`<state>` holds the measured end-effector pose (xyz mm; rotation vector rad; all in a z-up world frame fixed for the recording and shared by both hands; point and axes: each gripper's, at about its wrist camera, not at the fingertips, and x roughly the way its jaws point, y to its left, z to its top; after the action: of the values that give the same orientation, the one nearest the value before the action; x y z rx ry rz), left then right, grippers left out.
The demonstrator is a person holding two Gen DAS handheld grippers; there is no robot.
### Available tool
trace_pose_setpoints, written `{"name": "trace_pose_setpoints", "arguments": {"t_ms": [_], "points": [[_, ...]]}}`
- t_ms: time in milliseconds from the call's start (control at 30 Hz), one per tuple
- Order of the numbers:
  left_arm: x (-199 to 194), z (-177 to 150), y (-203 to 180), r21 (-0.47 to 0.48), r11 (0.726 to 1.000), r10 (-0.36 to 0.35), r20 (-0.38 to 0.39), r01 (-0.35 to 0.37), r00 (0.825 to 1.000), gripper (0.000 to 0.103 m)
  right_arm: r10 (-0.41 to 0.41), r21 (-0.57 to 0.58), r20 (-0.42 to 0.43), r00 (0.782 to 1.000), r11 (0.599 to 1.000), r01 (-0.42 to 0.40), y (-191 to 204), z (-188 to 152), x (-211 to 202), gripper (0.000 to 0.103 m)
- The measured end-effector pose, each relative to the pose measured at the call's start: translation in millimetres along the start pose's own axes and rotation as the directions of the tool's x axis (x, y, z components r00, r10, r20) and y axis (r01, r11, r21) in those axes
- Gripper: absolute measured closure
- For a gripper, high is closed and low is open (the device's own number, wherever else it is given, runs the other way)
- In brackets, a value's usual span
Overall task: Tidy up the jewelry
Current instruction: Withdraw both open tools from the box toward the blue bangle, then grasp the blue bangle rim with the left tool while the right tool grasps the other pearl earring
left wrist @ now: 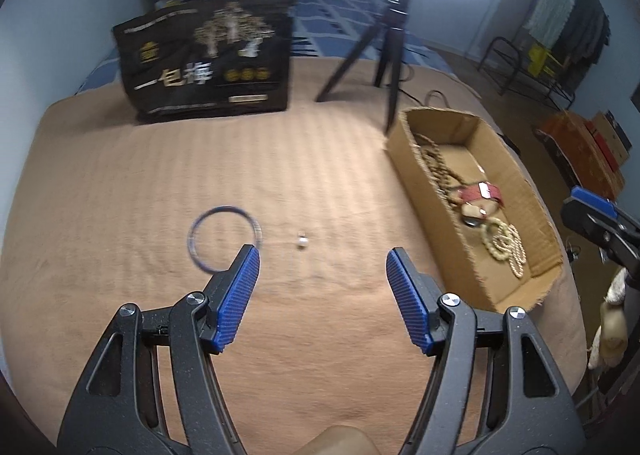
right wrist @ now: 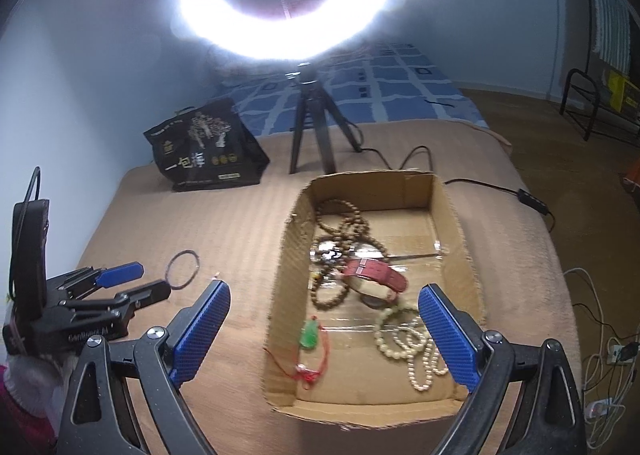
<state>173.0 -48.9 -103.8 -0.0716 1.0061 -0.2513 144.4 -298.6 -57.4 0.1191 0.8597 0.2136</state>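
Two pieces left on the blanket, both grippers spread and empty.

Your left gripper [left wrist: 322, 261] hangs over the blanket [left wrist: 120, 195]: the thin ring [left wrist: 224, 237] lies just past its left fingertip, the small bead [left wrist: 302, 241] ahead between the tips. Swing left, come down with one finger inside the ring and one outside, and close gently. Your right gripper [right wrist: 324, 303] hovers over the box [right wrist: 280, 275], where the other jewelry lies.

We see a bed covered by a tan blanket [left wrist: 168, 183]. Lying on it: 1 thin bangle [left wrist: 224, 237] at 9 o'clock, 1 small bead [left wrist: 302, 242] centrally, 1 cardboard box [left wrist: 408, 159] at 3, 1 black bag [left wrist: 208, 59] at 11, 1 tripod [left wrist: 384, 55] at 12.
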Motion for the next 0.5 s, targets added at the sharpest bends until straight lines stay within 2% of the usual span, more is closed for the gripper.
{"name": "trace_pose_setpoints", "arguments": {"t_ms": [267,400,500], "points": [[4,7,53,-0.107,0.994,0.031,-0.009,-0.032,0.999,0.035,0.064,-0.020,-0.031,0.997,0.998,-0.064,32,2,20,0.013],[9,9,79,-0.168,0.985,0.035,-0.022,-0.038,0.999,0.035,0.095,-0.026,-0.063,0.994,0.995,-0.097,46,2,34,0.020],[16,9,91,-0.194,0.981,0.023,-0.045,-0.031,0.999,0.035,0.119,-0.027,-0.094,0.988,0.992,-0.122,56,1,45,0.029]]}}
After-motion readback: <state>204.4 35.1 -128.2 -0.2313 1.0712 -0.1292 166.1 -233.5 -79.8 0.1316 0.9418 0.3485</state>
